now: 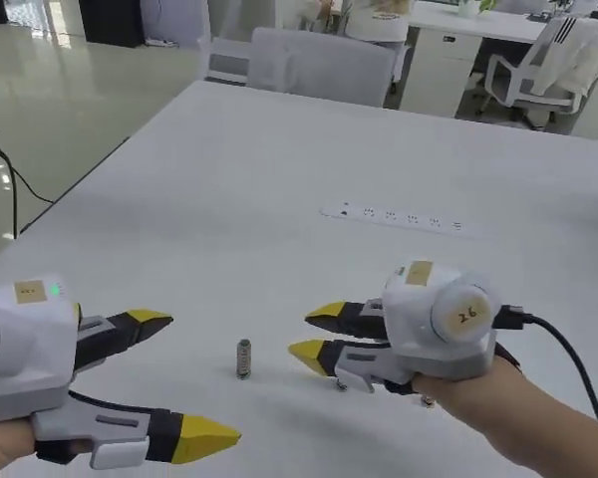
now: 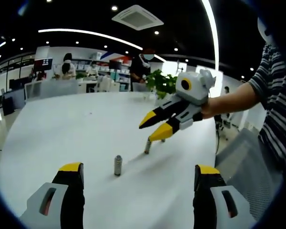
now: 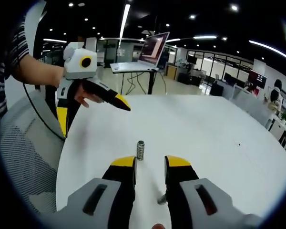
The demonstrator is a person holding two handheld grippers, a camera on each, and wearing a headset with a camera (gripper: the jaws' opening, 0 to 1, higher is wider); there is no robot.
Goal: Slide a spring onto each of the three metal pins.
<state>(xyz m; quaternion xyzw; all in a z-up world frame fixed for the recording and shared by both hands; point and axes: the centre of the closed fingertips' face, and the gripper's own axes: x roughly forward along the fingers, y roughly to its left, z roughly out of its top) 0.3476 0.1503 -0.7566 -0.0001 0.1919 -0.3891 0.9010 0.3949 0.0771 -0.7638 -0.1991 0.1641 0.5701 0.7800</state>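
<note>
right gripper [image 3: 150, 163] | jaws narrowly apart | spring [image 3: 140, 150] upright just ahead (seemingly freestanding)

Wide white table top [image 1: 279, 179]: smooth, matt, w/ a soft sheen. Small grey pin with coiled spring [image 1: 243, 358]: bare metal, a bit shiny. Left gripper [image 1: 194, 376] & right gripper [image 1: 302, 333]: smooth white plastic shells, yellow tips. Pale floor [image 1: 70, 90]: glossy.

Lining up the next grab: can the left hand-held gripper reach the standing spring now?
Likely yes: the left hand-held gripper is open and the spring stands free ahead of it, with bare table between.
</note>
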